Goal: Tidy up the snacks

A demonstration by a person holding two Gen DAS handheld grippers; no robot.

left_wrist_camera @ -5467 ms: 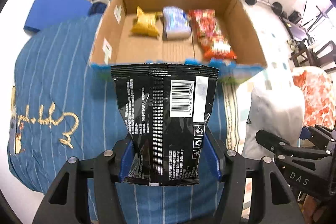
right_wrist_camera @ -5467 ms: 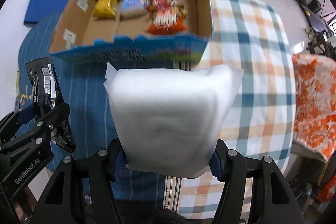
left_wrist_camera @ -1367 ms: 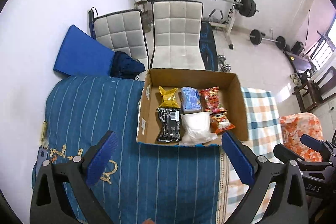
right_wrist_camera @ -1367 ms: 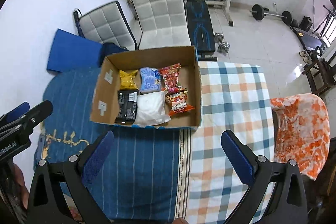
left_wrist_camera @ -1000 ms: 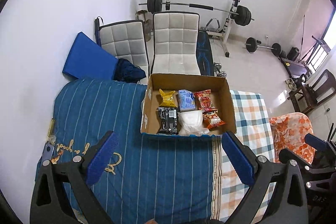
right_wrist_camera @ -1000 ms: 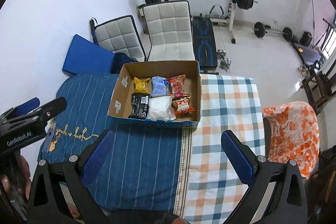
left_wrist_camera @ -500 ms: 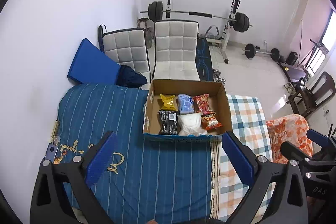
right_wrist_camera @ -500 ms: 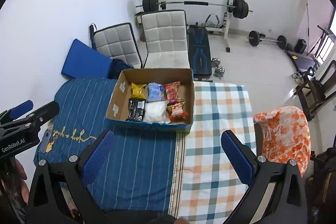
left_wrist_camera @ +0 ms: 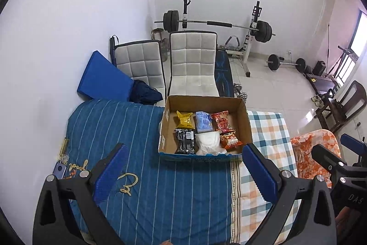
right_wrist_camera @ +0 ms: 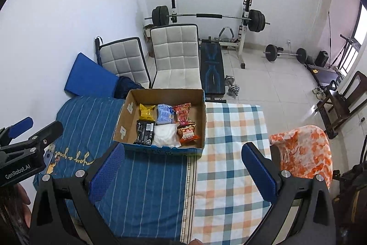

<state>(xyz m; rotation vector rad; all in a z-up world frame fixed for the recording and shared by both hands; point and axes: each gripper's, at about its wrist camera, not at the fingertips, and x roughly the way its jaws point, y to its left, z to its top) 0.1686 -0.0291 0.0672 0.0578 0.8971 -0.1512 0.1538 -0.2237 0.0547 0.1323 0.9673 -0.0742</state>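
An open cardboard box [left_wrist_camera: 243, 116] [right_wrist_camera: 201, 121] sits at the far edge of the cloth-covered table. Inside lie a yellow packet [left_wrist_camera: 184, 119] [right_wrist_camera: 146, 112], a light blue packet [left_wrist_camera: 203, 125] [right_wrist_camera: 164, 114], a red packet [left_wrist_camera: 222, 120], an orange-red packet [left_wrist_camera: 230, 140] [right_wrist_camera: 188, 133], the black packet [left_wrist_camera: 184, 141] [right_wrist_camera: 144, 132] and the white packet [left_wrist_camera: 208, 141] [right_wrist_camera: 165, 133]. My left gripper [left_wrist_camera: 183, 148] is open and holds nothing, high above and well back from the box. My right gripper [right_wrist_camera: 182, 146] is likewise open, empty and far from it.
A blue striped cloth [left_wrist_camera: 128, 130] covers the table's left half, a plaid cloth [right_wrist_camera: 234, 130] the right. Two white padded chairs [left_wrist_camera: 192, 66] stand behind the table, then a barbell rack [left_wrist_camera: 218, 24]. An orange-patterned chair [right_wrist_camera: 302, 153] stands at right. A small blue device [left_wrist_camera: 60, 170] lies at the table's left edge.
Both grippers let go of the black and white packets, which now lie in the box. Since then both have kept rising and backing away, so the box looks smaller.
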